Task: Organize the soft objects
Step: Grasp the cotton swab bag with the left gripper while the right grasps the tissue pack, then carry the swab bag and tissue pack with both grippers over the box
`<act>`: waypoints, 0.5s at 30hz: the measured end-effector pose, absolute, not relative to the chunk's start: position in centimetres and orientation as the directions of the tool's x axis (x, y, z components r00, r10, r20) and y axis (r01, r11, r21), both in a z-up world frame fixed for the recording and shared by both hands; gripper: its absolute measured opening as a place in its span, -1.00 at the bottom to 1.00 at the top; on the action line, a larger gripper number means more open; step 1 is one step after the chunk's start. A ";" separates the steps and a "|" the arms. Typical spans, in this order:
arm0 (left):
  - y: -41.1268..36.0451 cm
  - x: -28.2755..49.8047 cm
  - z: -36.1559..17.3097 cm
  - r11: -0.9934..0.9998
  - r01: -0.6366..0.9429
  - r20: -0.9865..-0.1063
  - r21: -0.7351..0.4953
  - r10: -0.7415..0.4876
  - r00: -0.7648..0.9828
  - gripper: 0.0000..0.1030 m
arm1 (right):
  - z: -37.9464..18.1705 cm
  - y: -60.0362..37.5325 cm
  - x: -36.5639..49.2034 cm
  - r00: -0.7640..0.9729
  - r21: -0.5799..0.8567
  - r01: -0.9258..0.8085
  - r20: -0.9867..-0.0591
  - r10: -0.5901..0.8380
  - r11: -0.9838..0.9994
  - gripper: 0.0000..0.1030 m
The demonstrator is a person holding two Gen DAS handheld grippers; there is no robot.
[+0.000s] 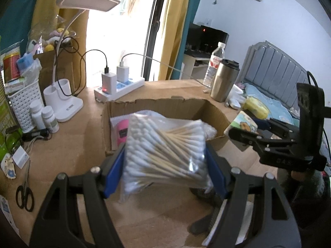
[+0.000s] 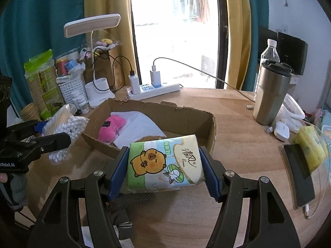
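Observation:
My left gripper [image 1: 165, 165] is shut on a clear bag of cotton swabs [image 1: 165, 148] and holds it just in front of the open cardboard box [image 1: 165, 105]. My right gripper [image 2: 163, 167] is shut on a tissue pack [image 2: 165, 161] with a cartoon capybara, held at the box's near right wall [image 2: 209, 128]. Inside the box lie a pink plush toy [image 2: 111, 129] and a white towel [image 2: 140, 128]. The swab bag [image 2: 66, 124] and left gripper also show at the left of the right wrist view. The tissue pack [image 1: 244, 124] shows at the right of the left wrist view.
A steel tumbler [image 2: 271, 93], water bottle [image 2: 269, 51], power strip [image 2: 153, 92], desk lamp [image 2: 93, 62], white basket [image 2: 72, 91] and pill bottles [image 1: 44, 117] ring the wooden table. Scissors [image 1: 24, 194] lie at the left. A yellow sponge [image 2: 310, 146] and phone [image 2: 298, 175] sit at the right.

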State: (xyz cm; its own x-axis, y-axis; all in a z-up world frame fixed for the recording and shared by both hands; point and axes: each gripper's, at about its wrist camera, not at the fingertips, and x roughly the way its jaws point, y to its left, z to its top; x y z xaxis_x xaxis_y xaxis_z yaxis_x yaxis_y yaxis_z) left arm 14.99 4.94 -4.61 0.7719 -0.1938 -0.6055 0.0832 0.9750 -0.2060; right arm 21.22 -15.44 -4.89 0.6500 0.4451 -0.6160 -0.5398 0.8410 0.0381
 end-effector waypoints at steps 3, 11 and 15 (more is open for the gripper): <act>4.9 15.5 -4.7 0.974 0.086 -0.607 -0.208 -0.197 0.770 0.42 | -5.0 -15.5 21.7 0.649 0.042 -0.539 -0.616 0.446 0.841 0.35; 4.9 17.4 -5.1 0.974 0.082 -0.619 -0.211 -0.197 0.761 0.42 | -5.2 -15.2 23.6 0.645 0.054 -0.542 -0.613 0.456 0.839 0.35; 4.8 18.6 -5.4 0.974 0.079 -0.627 -0.211 -0.196 0.754 0.42 | -5.5 -15.1 24.6 0.640 0.065 -0.542 -0.614 0.462 0.838 0.35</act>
State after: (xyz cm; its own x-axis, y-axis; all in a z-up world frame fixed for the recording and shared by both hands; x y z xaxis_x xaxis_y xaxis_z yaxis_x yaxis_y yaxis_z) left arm 18.60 4.77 -5.40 0.7542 -0.1964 -0.6265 0.0786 0.9744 -0.2108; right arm 24.61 -15.11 -5.52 0.6401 0.4616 -0.6142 -0.5416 0.8381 0.0655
